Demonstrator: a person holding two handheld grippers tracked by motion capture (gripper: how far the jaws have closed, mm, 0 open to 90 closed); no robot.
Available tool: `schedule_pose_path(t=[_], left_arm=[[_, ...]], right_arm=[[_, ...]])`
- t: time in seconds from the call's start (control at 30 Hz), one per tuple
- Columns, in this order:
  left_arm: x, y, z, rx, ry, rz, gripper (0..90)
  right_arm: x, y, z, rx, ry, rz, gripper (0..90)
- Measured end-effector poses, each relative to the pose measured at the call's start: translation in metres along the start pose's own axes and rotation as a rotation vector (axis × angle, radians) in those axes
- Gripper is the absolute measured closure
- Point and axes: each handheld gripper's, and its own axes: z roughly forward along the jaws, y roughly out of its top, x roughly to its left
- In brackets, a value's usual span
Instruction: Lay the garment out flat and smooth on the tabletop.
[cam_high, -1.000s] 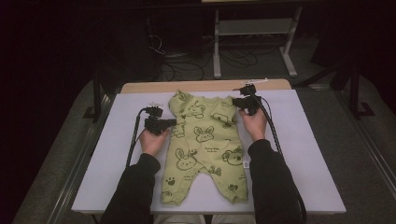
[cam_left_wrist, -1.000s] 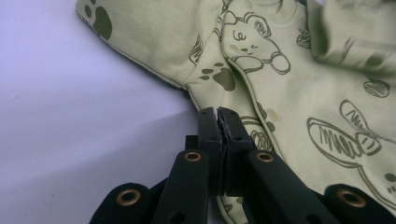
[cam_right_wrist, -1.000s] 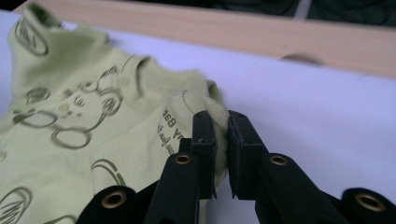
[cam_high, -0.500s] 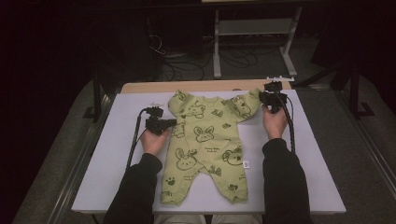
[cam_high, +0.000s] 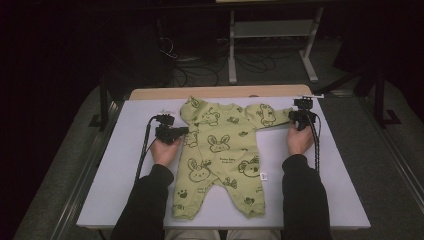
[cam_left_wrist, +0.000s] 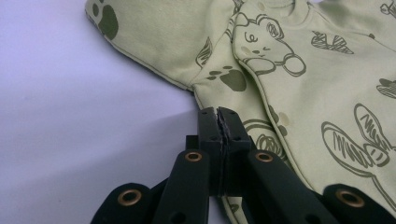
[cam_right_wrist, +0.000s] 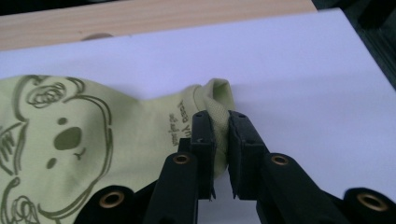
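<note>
The green romper (cam_high: 220, 160) lies face up on the table (cam_high: 125, 175), legs and body already flat. The left claw (cam_high: 181, 131) — jaws pressed shut — pins its side; farther off, the right claw (cam_right_wrist: 219, 135) grips the sleeve cuff (cam_right_wrist: 215, 100), drawn outward. The other sleeve looks left to spread.

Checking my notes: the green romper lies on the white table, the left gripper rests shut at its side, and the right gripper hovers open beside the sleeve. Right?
Not quite. The right gripper is shut on the sleeve cuff, as the right gripper view shows. The romper, table and shut left gripper are as you say.
</note>
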Motion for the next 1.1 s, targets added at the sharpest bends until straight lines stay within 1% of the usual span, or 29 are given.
schedule_pose_path(t=[0.03, 0.13, 0.23, 0.27, 0.33, 0.47, 0.5, 0.53, 0.6, 0.7, 0.83, 0.93, 1.07, 1.1], left_arm=[[0.000, 0.000, 0.000, 0.000, 0.000, 0.001, 88.7], [0.000, 0.000, -0.001, -0.001, -0.001, 0.005, 88.7], [0.000, 0.000, -0.001, -0.002, -0.001, 0.006, 88.7], [0.000, 0.000, -0.001, -0.001, -0.001, 0.006, 88.7], [0.000, 0.000, -0.001, -0.001, -0.001, 0.006, 88.7], [-0.001, 0.001, -0.002, -0.002, -0.001, 0.011, 88.6], [0.000, 0.001, -0.002, 0.000, -0.001, 0.012, 88.6], [0.000, 0.001, -0.002, 0.000, -0.001, 0.013, 88.6], [0.000, 0.001, -0.002, 0.001, -0.001, 0.013, 88.6], [-0.001, 0.001, -0.002, 0.001, -0.001, 0.011, 88.6], [-0.001, 0.001, -0.002, 0.002, -0.001, 0.013, 88.5], [-0.001, 0.001, -0.002, 0.003, -0.001, 0.015, 88.5], [-0.001, 0.001, -0.002, 0.004, -0.002, 0.017, 88.4], [-0.001, 0.001, -0.002, 0.003, -0.002, 0.016, 88.5]], right_arm=[[-0.001, -0.002, 0.000, -0.006, 0.001, 0.007, 80.2], [-0.002, -0.003, 0.001, -0.001, 0.003, 0.019, 79.9], [-0.002, -0.002, 0.000, -0.010, 0.016, 0.009, 77.9], [-0.003, -0.001, -0.002, -0.014, 0.020, 0.005, 75.8], [-0.004, 0.001, -0.005, -0.018, 0.019, 0.007, 68.4], [-0.012, 0.007, -0.016, -0.055, 0.019, 0.040, 57.4], [-0.014, 0.008, -0.019, -0.065, 0.021, 0.044, 56.7], [-0.015, 0.010, -0.023, -0.081, 0.032, 0.052, 55.7], [-0.015, 0.012, -0.029, -0.098, 0.053, 0.051, 53.8], [-0.009, 0.014, -0.037, -0.113, 0.108, 0.030, 51.6], [0.001, 0.016, -0.041, -0.089, 0.199, 0.012, 49.9], [0.009, 0.014, -0.045, -0.079, 0.242, -0.005, 49.4], [0.020, 0.011, -0.045, -0.035, 0.311, -0.021, 47.7], [0.023, 0.009, -0.045, -0.013, 0.345, -0.028, 46.8]])
